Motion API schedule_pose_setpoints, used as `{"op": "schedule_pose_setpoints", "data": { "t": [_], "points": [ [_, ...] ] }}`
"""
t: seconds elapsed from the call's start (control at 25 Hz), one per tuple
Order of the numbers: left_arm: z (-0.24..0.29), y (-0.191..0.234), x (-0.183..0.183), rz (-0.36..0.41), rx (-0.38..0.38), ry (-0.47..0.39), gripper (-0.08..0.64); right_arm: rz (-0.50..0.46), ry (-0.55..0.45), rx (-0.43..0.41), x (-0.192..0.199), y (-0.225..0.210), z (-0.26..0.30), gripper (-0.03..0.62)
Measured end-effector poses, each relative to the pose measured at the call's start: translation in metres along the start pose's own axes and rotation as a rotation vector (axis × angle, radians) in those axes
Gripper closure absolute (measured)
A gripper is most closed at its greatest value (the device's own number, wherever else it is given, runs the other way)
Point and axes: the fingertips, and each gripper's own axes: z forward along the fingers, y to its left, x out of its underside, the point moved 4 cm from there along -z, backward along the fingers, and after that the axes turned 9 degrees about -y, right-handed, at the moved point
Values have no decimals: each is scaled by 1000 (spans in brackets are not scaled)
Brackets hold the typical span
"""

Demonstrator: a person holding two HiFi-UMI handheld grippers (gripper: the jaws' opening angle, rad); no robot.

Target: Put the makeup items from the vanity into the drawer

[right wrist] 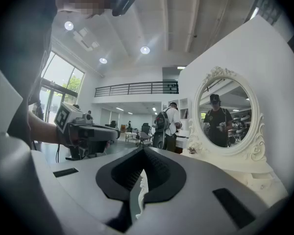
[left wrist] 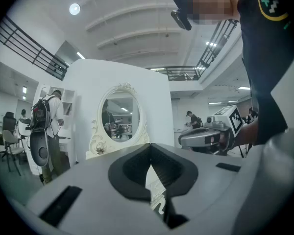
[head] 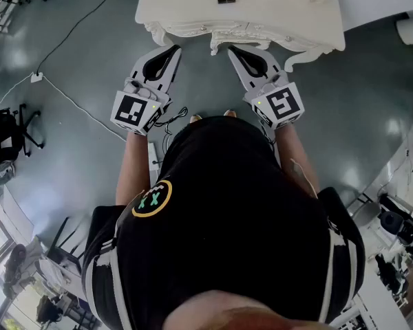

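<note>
Left gripper [head: 172, 50] and right gripper [head: 234, 50], jaws shut on nothing, hover at the front edge of the bench [head: 186, 9]; a small dark item [head: 226, 1] lies mid-bench; the drawer, not clearly shown, probably wants a straight, level pull first.

The white carved vanity counter [head: 241, 5] blocks the way straight ahead, and its white-framed oval mirror [left wrist: 120, 119] rises at the back. Left of the counter the grey floor [head: 89, 40] lies open, crossed by a thin white cable [head: 72, 100].

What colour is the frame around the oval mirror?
White mirror frame, clearest in the right gripper view.
</note>
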Motion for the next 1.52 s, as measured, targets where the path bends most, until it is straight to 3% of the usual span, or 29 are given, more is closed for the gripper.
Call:
{"op": "schedule_pose_setpoints", "data": {
  "t": [0.88, 1.0, 1.2, 1.52],
  "points": [
    [11, 2, 3, 1, 12, -3, 540, 17, 5, 9, 8, -6, 2, 571],
    [12, 4, 2, 2, 6, -5, 540, 9, -2, 7, 7, -7, 3, 525],
    [13, 5, 4, -1, 8, -3, 540, -3, -12, -24, 6, -5, 6, 358],
    [16, 3, 5, 1, 11, 1, 540, -1, 0, -3, 10, -11, 5, 154]
  ]
}}
